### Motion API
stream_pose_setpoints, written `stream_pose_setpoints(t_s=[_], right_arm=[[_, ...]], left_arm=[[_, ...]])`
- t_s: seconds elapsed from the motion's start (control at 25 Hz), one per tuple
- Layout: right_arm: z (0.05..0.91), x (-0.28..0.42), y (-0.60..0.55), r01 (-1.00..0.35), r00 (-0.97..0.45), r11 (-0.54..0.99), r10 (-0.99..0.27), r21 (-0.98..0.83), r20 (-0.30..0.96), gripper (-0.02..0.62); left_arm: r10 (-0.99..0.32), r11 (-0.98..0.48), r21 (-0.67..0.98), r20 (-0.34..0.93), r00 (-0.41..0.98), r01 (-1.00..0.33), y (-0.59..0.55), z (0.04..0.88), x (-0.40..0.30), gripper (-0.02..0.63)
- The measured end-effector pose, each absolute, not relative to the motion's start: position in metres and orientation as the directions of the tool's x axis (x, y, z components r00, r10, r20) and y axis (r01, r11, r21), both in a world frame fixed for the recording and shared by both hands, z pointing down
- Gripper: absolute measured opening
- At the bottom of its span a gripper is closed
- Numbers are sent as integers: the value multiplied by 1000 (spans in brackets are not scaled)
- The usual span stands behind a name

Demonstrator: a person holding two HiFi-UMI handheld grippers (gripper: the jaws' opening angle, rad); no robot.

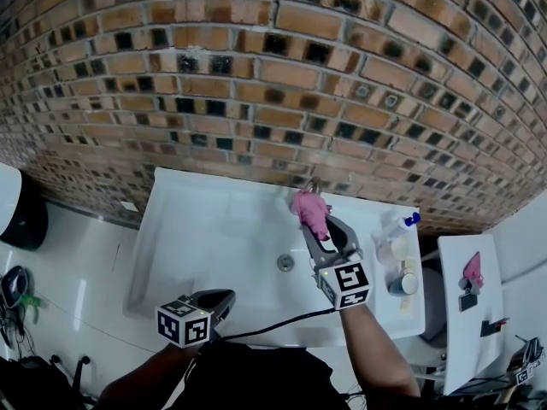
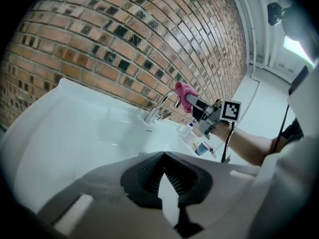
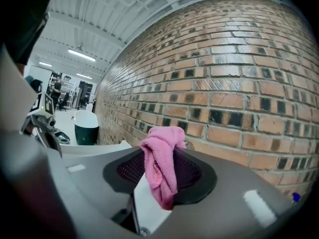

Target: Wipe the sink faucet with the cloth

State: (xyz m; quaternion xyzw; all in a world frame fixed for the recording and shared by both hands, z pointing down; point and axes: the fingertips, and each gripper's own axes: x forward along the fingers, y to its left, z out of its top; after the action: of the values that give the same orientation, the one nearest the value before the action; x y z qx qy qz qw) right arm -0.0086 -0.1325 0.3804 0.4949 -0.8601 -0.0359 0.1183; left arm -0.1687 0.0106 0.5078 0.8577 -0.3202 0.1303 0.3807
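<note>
The white sink [image 1: 214, 229] stands against a brick wall. Its chrome faucet [image 2: 158, 107] rises at the back rim; in the head view the cloth covers most of it. My right gripper [image 1: 313, 222] is shut on a pink cloth [image 1: 309, 210] and holds it against the top of the faucet. In the right gripper view the pink cloth [image 3: 162, 166] hangs bunched between the jaws of the right gripper [image 3: 167, 153]. My left gripper [image 1: 227, 296] hovers at the sink's front edge, shut and holding nothing. The left gripper view shows the left gripper [image 2: 163, 154], the cloth [image 2: 185, 89] and the right gripper [image 2: 204, 111].
A spray bottle [image 1: 398, 227] and a small cup [image 1: 402, 284] stand on the sink's right ledge. The drain [image 1: 285, 263] lies mid-basin. A brick wall [image 1: 273, 75] closes the back. A black bin [image 1: 21, 220] is at left, a white shelf [image 1: 470, 314] at right.
</note>
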Motion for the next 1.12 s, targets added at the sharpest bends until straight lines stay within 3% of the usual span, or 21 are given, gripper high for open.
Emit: stream_pose_setpoints(t_s=[0.6,1.12], right_arm=[[414,-4,-119,-904,-407,425,-884,36,232,161],[454,-11,-106,-927,-349,375,-838,-22,420,160]], left_arm=[[-441,-522,572,454,775,-632,7,503,-167,6],[-355,-583,569,465,811,-581,19,508,-186,6]])
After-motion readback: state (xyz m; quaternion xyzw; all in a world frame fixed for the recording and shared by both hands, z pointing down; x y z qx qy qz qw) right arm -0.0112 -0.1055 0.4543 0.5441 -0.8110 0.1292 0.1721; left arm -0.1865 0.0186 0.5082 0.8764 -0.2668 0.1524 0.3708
